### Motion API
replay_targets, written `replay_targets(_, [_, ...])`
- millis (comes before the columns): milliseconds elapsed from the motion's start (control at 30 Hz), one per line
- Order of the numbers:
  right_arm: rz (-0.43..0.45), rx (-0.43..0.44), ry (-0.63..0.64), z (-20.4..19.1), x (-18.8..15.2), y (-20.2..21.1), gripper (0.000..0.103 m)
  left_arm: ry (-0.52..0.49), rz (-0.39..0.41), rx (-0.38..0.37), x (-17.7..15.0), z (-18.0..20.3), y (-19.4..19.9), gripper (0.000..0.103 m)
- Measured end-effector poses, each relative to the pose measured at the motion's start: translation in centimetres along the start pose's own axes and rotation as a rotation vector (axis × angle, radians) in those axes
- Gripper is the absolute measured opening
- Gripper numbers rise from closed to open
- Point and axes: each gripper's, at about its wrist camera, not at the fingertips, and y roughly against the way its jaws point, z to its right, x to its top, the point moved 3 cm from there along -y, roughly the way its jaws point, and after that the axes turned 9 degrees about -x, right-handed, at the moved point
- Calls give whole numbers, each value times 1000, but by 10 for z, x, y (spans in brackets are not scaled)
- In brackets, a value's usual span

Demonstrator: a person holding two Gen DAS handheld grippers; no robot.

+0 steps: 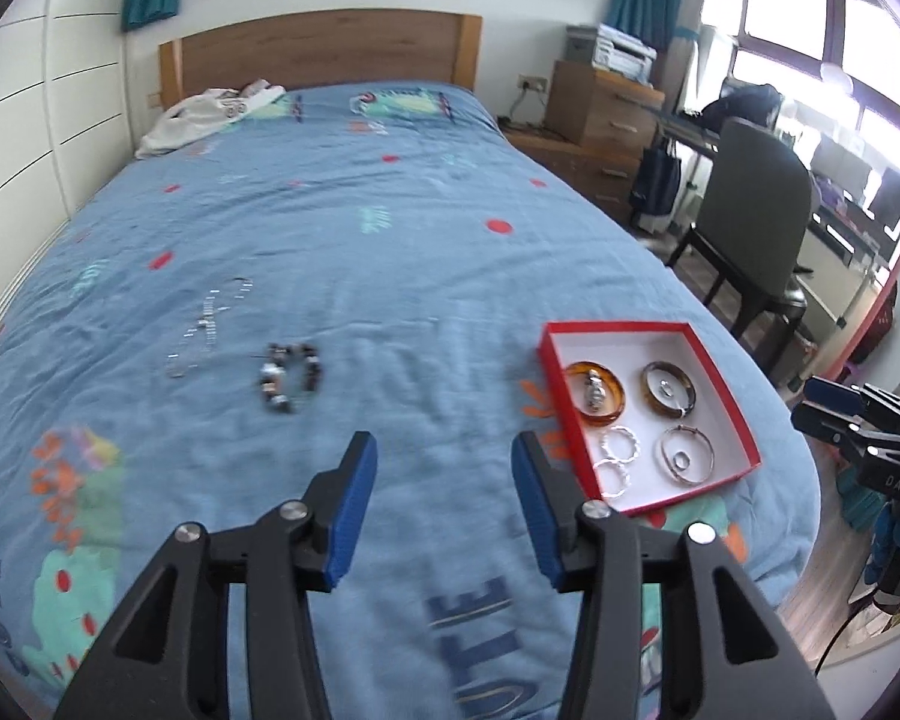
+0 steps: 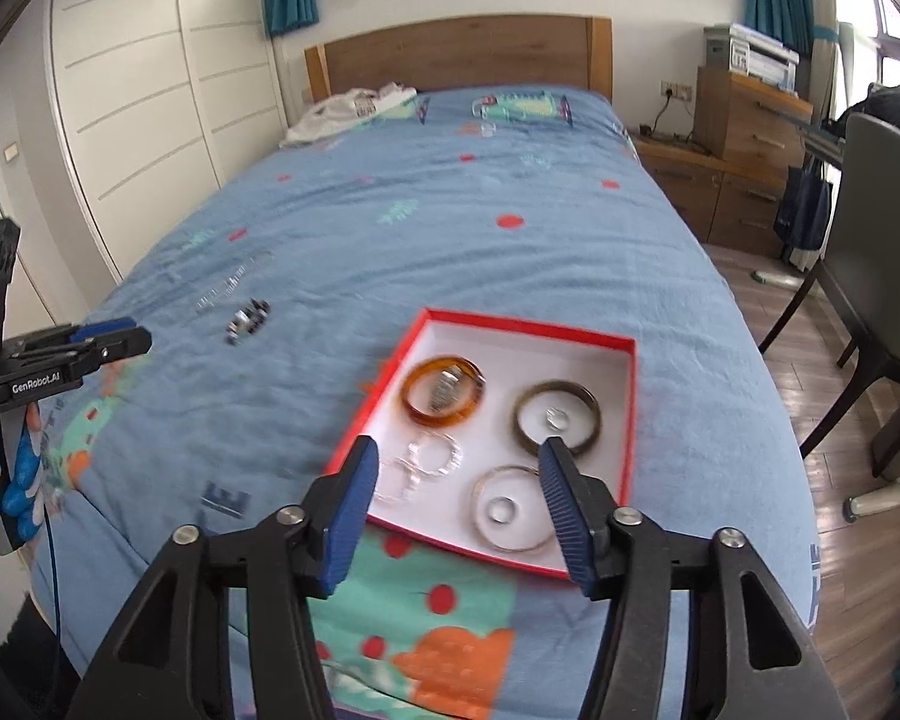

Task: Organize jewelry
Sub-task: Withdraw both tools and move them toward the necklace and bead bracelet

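A red box with a white floor lies on the blue bedspread. It holds an amber bangle, a dark brown bangle, twisted silver rings and a thin silver bangle. A beaded bracelet and a silver chain lie loose on the bed, left of the box. My left gripper hovers open over bare cloth between bracelet and box. My right gripper hangs open above the box's near side, nothing between its fingers.
The bed has a wooden headboard, with crumpled white cloth at its far left. White wardrobe doors stand left of the bed. A dark chair, a desk and wooden drawers stand on the right.
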Motion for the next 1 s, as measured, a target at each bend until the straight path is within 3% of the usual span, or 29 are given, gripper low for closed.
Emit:
replay_targets(167, [37,7,-8,-28,5,17,57,26,32,27,-9,-37,40,45])
replay_targets(300, [51,12,-1,-52,10,25,58,69,63,67,-18,-72,65,51])
replay_targets(700, [81,1,14,-100,37,41,59,119,99,149,-37,-153,87,52])
replay_targets(1000, [80,15,35,-129,48,18,61,139,105,211,-38,-188,86,52])
